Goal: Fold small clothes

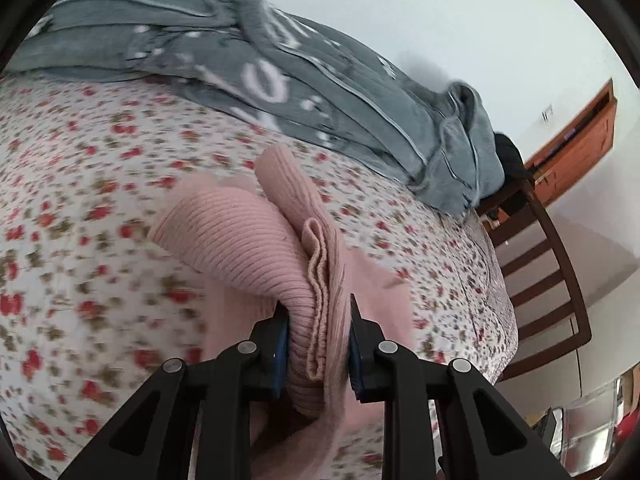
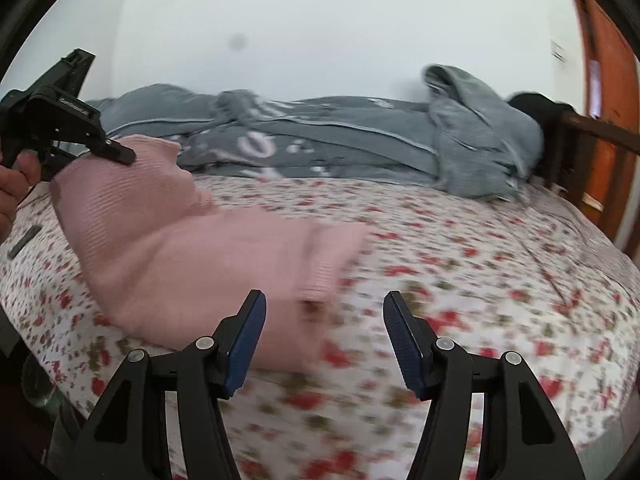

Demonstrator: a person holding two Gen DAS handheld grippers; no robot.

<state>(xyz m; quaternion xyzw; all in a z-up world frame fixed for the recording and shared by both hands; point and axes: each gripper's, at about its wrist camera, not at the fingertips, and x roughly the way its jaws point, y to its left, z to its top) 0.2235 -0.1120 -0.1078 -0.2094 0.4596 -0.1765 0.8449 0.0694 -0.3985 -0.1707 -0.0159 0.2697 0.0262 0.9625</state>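
My left gripper [image 1: 318, 334] clenches the pink ribbed knit garment [image 1: 240, 228] above the floral bedsheet [image 1: 80, 160]; my right gripper [image 2: 324, 340] is released; the grey blanket's [image 1: 280, 72] white lettering is unreadable.

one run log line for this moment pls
task: fold small clothes | left hand-held gripper: shut on pink knit garment, one end lifted off floral bedsheet | right hand-held gripper: open, holds nothing | grey blanket behind
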